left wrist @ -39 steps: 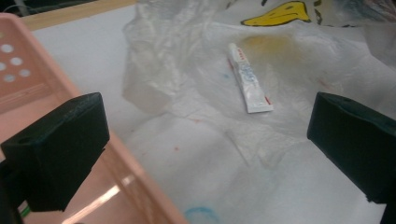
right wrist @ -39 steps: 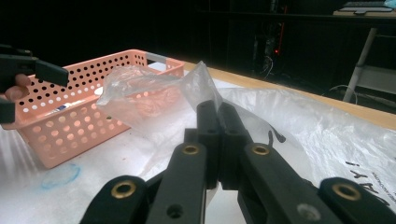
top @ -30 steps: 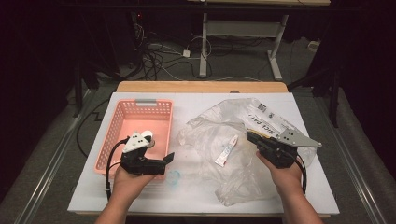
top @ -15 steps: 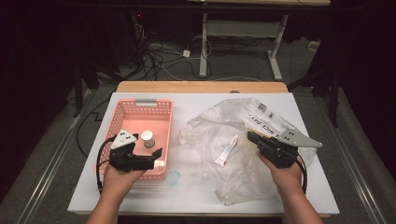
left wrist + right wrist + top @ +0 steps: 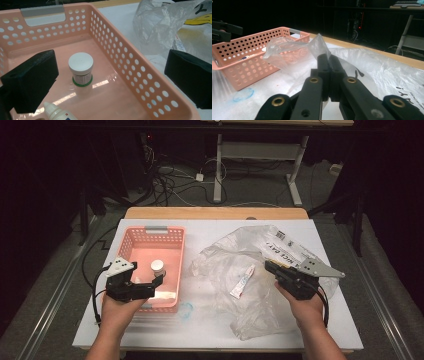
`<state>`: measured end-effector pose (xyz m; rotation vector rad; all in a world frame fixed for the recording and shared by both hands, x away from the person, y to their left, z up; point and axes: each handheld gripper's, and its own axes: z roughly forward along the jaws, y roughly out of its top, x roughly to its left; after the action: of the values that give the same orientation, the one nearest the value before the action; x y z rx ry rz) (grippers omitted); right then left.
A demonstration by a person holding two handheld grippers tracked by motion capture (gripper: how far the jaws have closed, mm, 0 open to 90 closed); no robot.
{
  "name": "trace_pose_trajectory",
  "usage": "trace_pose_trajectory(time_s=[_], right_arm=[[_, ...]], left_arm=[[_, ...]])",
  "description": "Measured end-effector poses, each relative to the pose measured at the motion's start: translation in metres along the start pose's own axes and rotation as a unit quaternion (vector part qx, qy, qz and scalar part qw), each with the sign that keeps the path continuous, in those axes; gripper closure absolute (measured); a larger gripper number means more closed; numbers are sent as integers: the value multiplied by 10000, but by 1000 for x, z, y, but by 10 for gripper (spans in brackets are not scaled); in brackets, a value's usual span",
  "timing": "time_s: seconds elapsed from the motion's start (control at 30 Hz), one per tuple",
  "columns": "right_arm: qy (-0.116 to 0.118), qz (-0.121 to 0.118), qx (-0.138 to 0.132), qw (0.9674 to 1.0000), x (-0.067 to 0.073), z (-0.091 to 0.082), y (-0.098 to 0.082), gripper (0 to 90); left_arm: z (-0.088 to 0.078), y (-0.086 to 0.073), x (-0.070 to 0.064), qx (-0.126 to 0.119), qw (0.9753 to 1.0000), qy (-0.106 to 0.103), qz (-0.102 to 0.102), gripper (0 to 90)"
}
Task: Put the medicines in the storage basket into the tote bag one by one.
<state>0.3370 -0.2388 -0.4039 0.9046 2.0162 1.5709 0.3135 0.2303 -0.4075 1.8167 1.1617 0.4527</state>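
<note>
A small white-capped jar stands upright in the pink perforated basket. My left gripper hovers over the basket's near end, open, with the jar farther off between the lines of its jaws and untouched. A white dropper bottle lies just under it. At the right, my right gripper is shut on a fold of the clear plastic bag, lifting the film into a peak. A white tube lies inside the bag.
The basket and bag lie on a white table top. A blue ring mark is on the table by the basket's near corner. Printed packaging lies under the bag at the right. Cables and a desk frame stand behind.
My left gripper has moved left, toward the basket's near left part, and the jar now stands apart from it in the basket. The right gripper has kept still, holding the bag.
</note>
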Motion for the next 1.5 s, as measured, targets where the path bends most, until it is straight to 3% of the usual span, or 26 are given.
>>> trace_pose_trajectory(time_s=[0.2, 0.5, 0.8, 0.9, 1.1, 1.2, 1.37, 1.5], right_arm=[[-6, -42, -27, 10000, 0, -1, 1, 900], [-2, -4, -38, 10000, -1, -1, 2, 900], [-5, 4, -65, 10000, -2, -2, 2, 900], [4, 22, -57, 10000, -3, -2, 1, 900], [4, 24, -74, 10000, -3, -3, 2, 900], [5, 6, -77, 10000, -2, -3, 3, 900], [21, 6, -62, 10000, -2, -2, 2, 900], [24, -11, -65, 10000, -2, -2, 3, 900]], left_arm=[[5, 12, 0, -4, 10000, -25, 80, 0], [27, 30, 23, -44, 9999, 32, -147, 0], [59, 32, 42, 499, 9982, 127, -323, 0], [65, 31, 47, 702, 9964, 235, -407, 0], [78, 27, 54, 1334, 9891, 255, -561, 36], [81, 28, 53, 1542, 9865, 172, -525, 88], [79, 31, 52, 1681, 9849, 127, -394, 150], [82, 28, 50, 1896, 9815, 78, -272, 188]])
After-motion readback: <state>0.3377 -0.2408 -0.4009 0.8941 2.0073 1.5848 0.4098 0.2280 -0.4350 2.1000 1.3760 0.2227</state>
